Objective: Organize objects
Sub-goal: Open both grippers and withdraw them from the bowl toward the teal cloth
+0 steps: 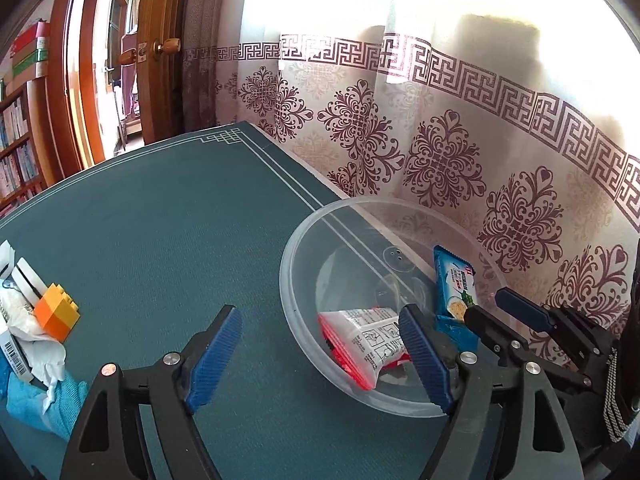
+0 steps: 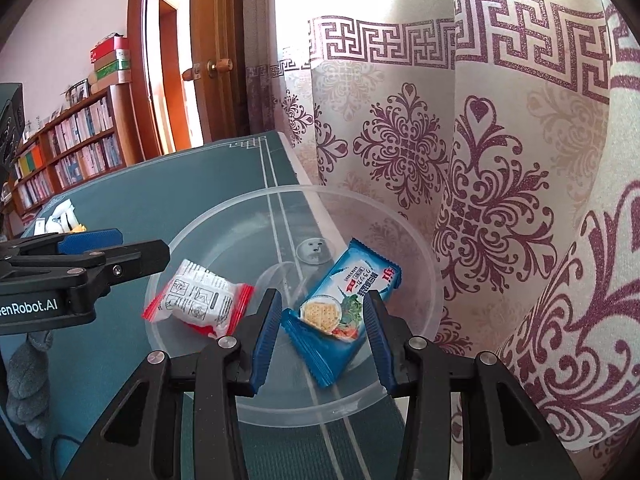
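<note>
A clear plastic bowl stands on the green table mat near the curtain. Inside it lies a red-and-white snack packet. My left gripper is open at the bowl's near-left rim. Nothing is between its blue pads, and its right finger reaches over the rim beside the red-and-white packet. My right gripper is shut on a blue cracker packet. It holds the packet tilted upright over the bowl's right side.
At the mat's left edge, in the left wrist view, are an orange-and-yellow toy brick, crumpled white wrappers and a blue cloth. A patterned curtain hangs just behind the bowl. A wooden door and bookshelves stand farther back.
</note>
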`<state>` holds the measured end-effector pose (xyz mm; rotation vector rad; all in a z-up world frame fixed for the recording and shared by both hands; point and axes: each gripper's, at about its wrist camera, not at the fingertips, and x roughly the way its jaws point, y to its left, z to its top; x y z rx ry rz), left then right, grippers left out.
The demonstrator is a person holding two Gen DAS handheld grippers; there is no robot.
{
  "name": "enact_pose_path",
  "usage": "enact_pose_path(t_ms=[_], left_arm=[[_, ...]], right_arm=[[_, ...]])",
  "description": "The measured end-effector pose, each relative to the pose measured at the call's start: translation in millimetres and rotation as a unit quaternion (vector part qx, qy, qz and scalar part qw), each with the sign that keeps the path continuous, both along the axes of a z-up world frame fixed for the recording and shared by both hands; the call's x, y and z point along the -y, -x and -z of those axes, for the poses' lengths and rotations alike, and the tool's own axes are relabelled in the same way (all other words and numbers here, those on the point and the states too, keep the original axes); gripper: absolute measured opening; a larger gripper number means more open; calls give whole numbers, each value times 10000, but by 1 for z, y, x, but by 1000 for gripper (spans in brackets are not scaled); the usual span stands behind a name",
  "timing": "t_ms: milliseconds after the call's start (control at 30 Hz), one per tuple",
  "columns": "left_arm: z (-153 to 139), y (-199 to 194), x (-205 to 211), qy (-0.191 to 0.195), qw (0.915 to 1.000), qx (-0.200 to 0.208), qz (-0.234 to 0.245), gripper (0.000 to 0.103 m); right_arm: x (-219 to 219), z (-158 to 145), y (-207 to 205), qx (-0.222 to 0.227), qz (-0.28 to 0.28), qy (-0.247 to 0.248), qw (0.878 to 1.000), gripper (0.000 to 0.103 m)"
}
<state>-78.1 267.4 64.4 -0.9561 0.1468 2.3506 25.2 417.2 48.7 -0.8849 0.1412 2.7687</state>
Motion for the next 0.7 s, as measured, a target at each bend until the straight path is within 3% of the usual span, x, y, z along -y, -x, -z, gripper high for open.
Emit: enact_pose_path(t_ms=[200, 700], left_arm=[[0, -6, 8, 53, 9999, -74, -99, 93], [-3, -15, 44, -31, 9986, -48, -518, 97]], right_arm=[[5, 1, 0, 15, -88, 14, 10000, 45], [23, -4, -6, -57, -308, 64, 9995, 50]])
